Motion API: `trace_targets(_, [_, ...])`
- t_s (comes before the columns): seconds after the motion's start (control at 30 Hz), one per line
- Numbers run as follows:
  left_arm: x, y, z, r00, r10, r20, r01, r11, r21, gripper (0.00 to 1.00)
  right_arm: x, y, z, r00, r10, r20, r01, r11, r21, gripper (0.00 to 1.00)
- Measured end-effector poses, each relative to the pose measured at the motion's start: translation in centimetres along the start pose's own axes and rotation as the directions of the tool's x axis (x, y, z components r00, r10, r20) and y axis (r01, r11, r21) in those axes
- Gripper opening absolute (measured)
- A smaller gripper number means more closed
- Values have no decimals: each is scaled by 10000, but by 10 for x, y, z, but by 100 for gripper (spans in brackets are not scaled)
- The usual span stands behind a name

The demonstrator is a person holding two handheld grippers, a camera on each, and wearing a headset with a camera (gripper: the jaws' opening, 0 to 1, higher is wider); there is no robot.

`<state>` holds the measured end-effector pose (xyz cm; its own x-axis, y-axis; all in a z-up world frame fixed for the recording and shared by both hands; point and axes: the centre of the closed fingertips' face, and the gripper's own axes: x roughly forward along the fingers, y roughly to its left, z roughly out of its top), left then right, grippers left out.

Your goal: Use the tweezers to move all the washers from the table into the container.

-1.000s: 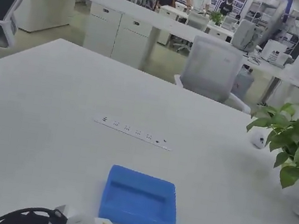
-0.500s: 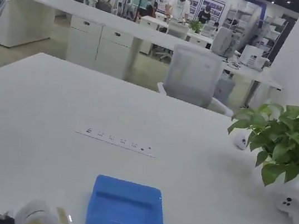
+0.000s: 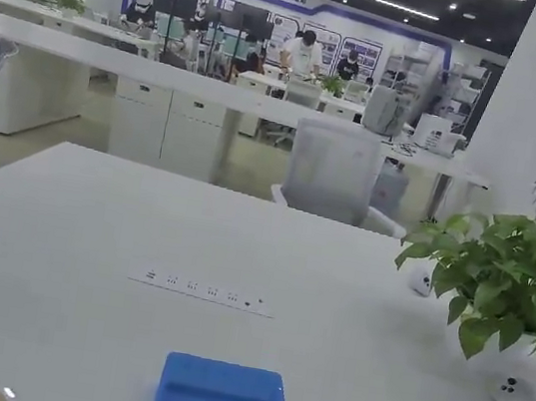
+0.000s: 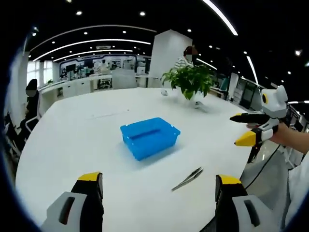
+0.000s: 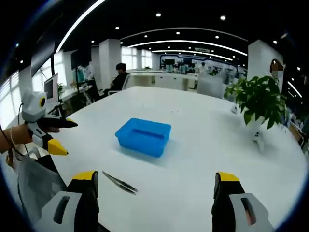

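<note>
A blue plastic container stands on the white table, also seen as the blue container and, at the bottom edge of the head view, the blue container. Metal tweezers lie flat on the table in front of it, near the table's edge, and appear again as tweezers. My left gripper is open, its jaws spread wide above the near table edge. My right gripper is open too and holds nothing. Each is seen from the other's view: right gripper, left gripper.
A flush power strip sits in the table beyond the container. A potted green plant and a white device stand at the right. A grey chair is at the far edge. People sit at desks behind.
The head camera has tilted up, so the container sits lower in the picture. The gripper seen at the bottom left earlier has slipped out of that view.
</note>
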<state>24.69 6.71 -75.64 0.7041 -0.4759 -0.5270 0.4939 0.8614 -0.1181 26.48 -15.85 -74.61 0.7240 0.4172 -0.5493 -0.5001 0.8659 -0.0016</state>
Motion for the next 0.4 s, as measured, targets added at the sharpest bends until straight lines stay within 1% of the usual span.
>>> trace_targets(0.07, [-4,3,3,9995,302,99,-301,9995,-76,99,-1,-3,-2,10000,-49,-24,49,9999,116,99])
trace_targets(0.1, [-5,6,3,9991,388,157,-384,9990,-221,99,-2,-3,-3,10000,-85,11,85,9998,165,99])
trace_targets(0.17, [-8,6,6,9984,451,342,-433,9977,-519,99,-2,-4,-4,10000,-80,-24,81,9996,259,99])
trace_targets(0.2, [-9,5,6,9986,398,344,-379,9978,-540,99,-2,-3,-4,10000,-81,-26,81,9996,276,99])
trace_targets(0.33, [-8,7,7,9980,554,301,-541,9977,-414,99,-1,-2,-5,10000,-36,-41,37,9997,259,99])
trace_targets(0.4, [-9,9,11,9973,629,388,-615,9974,-362,99,0,-2,-4,10000,-14,-26,14,9996,288,99])
